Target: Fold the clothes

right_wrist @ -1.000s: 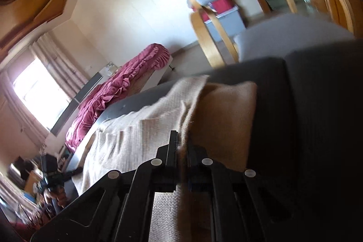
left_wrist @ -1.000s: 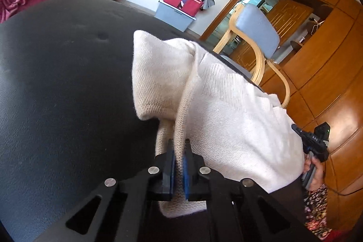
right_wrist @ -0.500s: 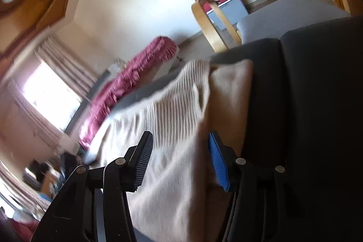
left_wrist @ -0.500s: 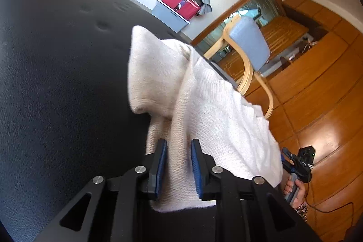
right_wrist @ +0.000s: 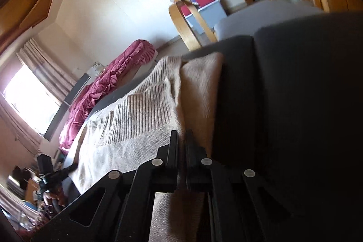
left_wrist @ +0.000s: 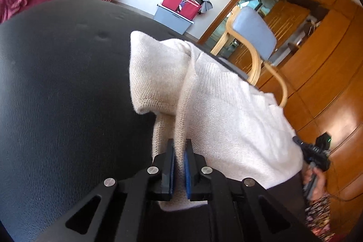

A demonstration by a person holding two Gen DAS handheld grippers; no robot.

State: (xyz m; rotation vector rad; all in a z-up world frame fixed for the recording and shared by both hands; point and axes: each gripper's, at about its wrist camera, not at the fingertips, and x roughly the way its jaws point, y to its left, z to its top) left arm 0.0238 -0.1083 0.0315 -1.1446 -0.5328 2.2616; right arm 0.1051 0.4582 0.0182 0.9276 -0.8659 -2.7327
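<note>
Each claw is built of matte black angular plates studded with round silver screws; the left claw (left_wrist: 179, 146) is lined with blue pads, the right claw (right_wrist: 181, 137) appears all black.

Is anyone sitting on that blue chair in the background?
No, the blue chair stands with a bare seat behind the cream sweater.

Daylight glare from the window (right_wrist: 29, 103), dim shadowed right side, fisheye-bent edges, slight blur.

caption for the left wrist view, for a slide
Left gripper pinches a fold of the cream knit sweater lying on the black sofa.
</note>
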